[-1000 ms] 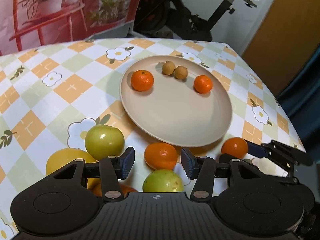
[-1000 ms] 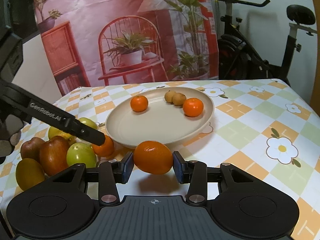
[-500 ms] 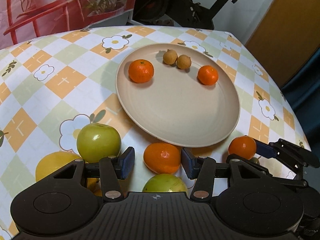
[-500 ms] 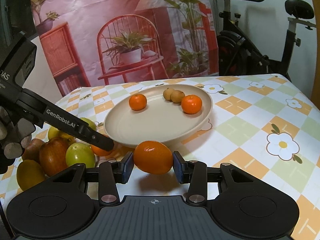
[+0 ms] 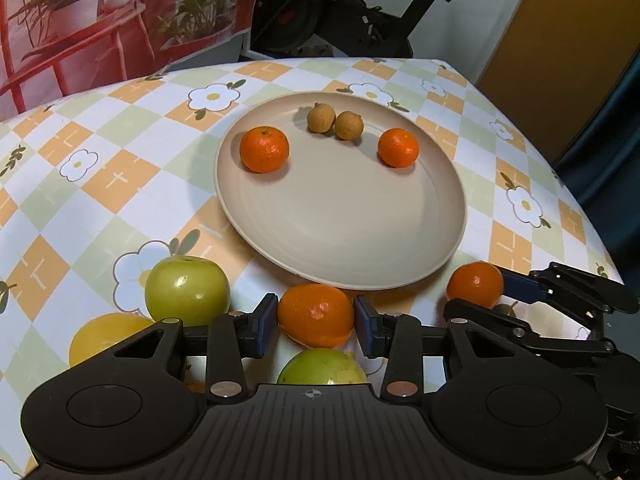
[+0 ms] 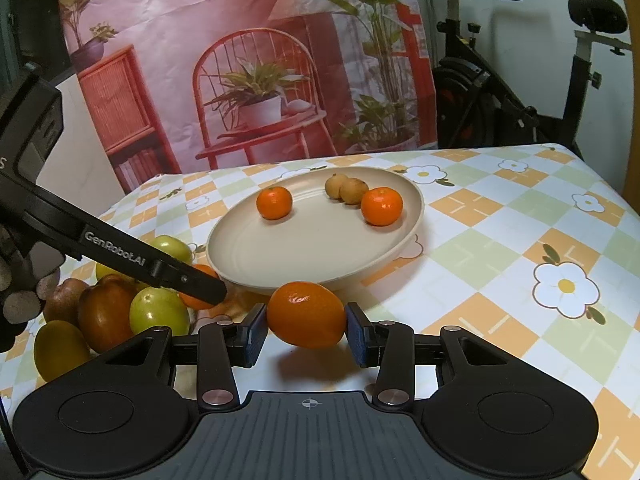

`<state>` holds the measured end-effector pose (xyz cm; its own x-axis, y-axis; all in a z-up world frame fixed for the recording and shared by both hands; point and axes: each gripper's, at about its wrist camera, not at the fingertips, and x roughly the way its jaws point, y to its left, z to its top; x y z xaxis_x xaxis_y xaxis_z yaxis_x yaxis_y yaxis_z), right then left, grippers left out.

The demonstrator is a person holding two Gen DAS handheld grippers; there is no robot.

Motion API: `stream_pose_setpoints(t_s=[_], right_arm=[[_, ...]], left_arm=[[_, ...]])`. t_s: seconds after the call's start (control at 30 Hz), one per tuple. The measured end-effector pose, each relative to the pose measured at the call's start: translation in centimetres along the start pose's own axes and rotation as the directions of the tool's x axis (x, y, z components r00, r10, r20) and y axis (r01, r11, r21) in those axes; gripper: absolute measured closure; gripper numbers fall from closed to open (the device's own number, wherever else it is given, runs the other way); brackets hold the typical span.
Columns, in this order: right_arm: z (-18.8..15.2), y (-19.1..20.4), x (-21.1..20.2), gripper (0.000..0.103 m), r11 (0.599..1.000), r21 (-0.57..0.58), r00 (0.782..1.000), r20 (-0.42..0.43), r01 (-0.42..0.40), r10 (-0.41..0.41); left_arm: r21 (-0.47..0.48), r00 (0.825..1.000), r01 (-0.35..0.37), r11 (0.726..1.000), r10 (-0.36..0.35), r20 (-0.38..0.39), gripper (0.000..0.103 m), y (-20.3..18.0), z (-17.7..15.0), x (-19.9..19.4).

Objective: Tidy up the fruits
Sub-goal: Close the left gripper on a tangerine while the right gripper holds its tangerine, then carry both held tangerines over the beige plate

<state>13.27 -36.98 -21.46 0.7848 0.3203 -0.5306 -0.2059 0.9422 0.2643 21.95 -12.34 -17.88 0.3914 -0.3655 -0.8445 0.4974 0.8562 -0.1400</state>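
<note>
A beige plate (image 5: 340, 240) (image 6: 312, 248) holds two mandarins (image 5: 264, 149) (image 5: 398, 147) and two brown longans (image 5: 334, 122). Just in front of the plate an orange (image 5: 316, 314) lies on the cloth. My left gripper (image 5: 316, 330) is closing its jaws on it, and both blue pads touch its sides. In the right wrist view that gripper shows as a black finger (image 6: 160, 268) reaching into the fruit pile. My right gripper (image 6: 306, 332) is shut on another orange (image 6: 306, 314) (image 5: 474, 284), held just above the table with its shadow beneath.
Loose fruit lies left of the plate: green apples (image 5: 186, 290) (image 6: 158, 310), a yellow fruit (image 5: 104, 334) and a red apple (image 6: 106, 314). Another green fruit (image 5: 322, 366) sits under the left gripper. The table edge falls away at the right; an exercise bike (image 6: 520, 92) stands behind.
The left gripper has come closer to the orange and its jaws have narrowed onto it. The right gripper and its orange have stayed still.
</note>
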Motion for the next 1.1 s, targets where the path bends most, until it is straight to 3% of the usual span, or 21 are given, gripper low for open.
stream_pose_setpoints(t_s=[0.43,0.73,0.9,1.1], right_arm=[[1.0,-0.2,-0.3,0.064,1.0,0.022,1.0,0.012,-0.008,0.008],[3.7,-1.0,0.2,0.064,0.999,-0.034,0.999,0.041,0.035,-0.034],[5.5,-1.7,1.6,0.064,0.995,-0.072,0.998,0.035,0.063,-0.06],[6.5,-2.1,4.5,0.064,0.991,-0.114,0.997,-0.014,0.073,-0.076]], left_arm=[[0.016,0.995,-0.018,1.0,0.016,0.1,0.06,0.3,0.7,-3.3],[0.01,0.977,-0.064,0.998,0.06,0.206,0.06,-0.1,2.5,-4.4],[0.015,0.974,-0.077,0.997,0.072,0.215,0.06,-0.4,3.9,-3.4],[0.044,0.981,-0.105,0.993,0.096,0.17,0.06,-0.3,5.1,-0.6]])
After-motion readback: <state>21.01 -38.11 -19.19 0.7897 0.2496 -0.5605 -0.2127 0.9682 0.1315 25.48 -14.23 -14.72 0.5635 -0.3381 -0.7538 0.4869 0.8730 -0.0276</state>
